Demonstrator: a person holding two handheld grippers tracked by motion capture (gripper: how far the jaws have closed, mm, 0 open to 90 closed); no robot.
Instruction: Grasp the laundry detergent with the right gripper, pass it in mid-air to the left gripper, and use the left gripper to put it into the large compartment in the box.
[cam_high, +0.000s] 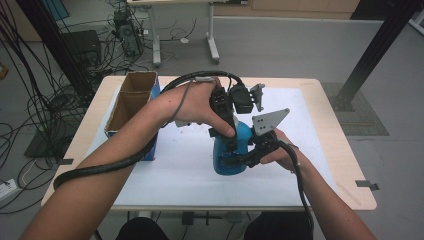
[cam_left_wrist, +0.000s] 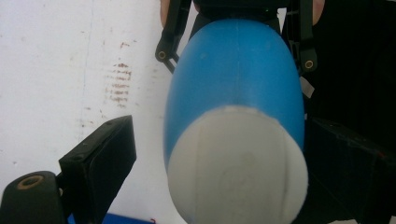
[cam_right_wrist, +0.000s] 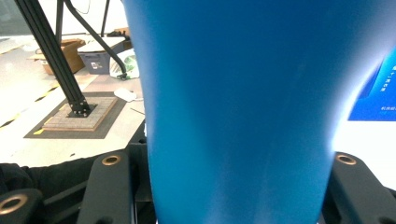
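A blue bottle (cam_high: 226, 162) with a white cap (cam_left_wrist: 238, 163) stands upright on the white mat (cam_high: 310, 150). My right gripper (cam_high: 246, 159) comes in from the right and is shut on the bottle's body; in the right gripper view the blue body (cam_right_wrist: 238, 116) sits between its two black jaws (cam_right_wrist: 229, 186). My left gripper (cam_high: 227, 136) reaches down from above around the bottle's top. In the left gripper view its jaws (cam_left_wrist: 224, 154) straddle the cap: the left fingertip (cam_left_wrist: 100, 156) stands clear of it, while the right one is dark against the bottle's side.
An open cardboard box (cam_high: 131, 102) with a blue side stands at the mat's left edge. Black cables trail from both grippers over the forearms. A black frame post (cam_high: 372, 55) rises beyond the table's right corner. Bare mat lies right of the bottle.
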